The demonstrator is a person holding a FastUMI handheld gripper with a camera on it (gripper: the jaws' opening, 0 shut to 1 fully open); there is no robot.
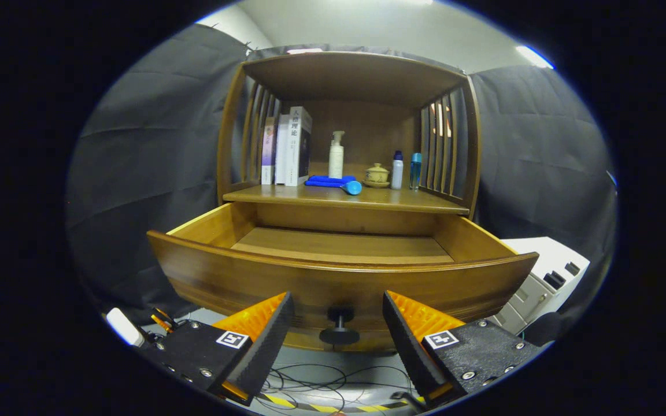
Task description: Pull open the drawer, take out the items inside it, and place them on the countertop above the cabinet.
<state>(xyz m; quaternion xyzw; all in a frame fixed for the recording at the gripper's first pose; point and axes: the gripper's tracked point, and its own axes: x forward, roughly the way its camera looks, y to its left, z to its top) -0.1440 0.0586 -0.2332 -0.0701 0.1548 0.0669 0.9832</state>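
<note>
The wooden drawer (339, 277) stands pulled far out of the cabinet, and its bare inside floor (341, 245) shows nothing lying on it. Its dark round knob (339, 327) sits between my fingers, level with their tips, untouched. My gripper (339, 306) is open, one finger on each side of the knob. On the countertop (402, 199) above the drawer lies a blue item (333, 182) with a rounded light-blue end, near the front edge.
On the shelf stand several books (287, 147), a white pump bottle (336, 155), a small lidded cup on a saucer (377, 175), a white bottle (397, 171) and a blue bottle (415, 171). A white unit (547, 277) stands right of the drawer. Cables (321, 384) lie on the floor below.
</note>
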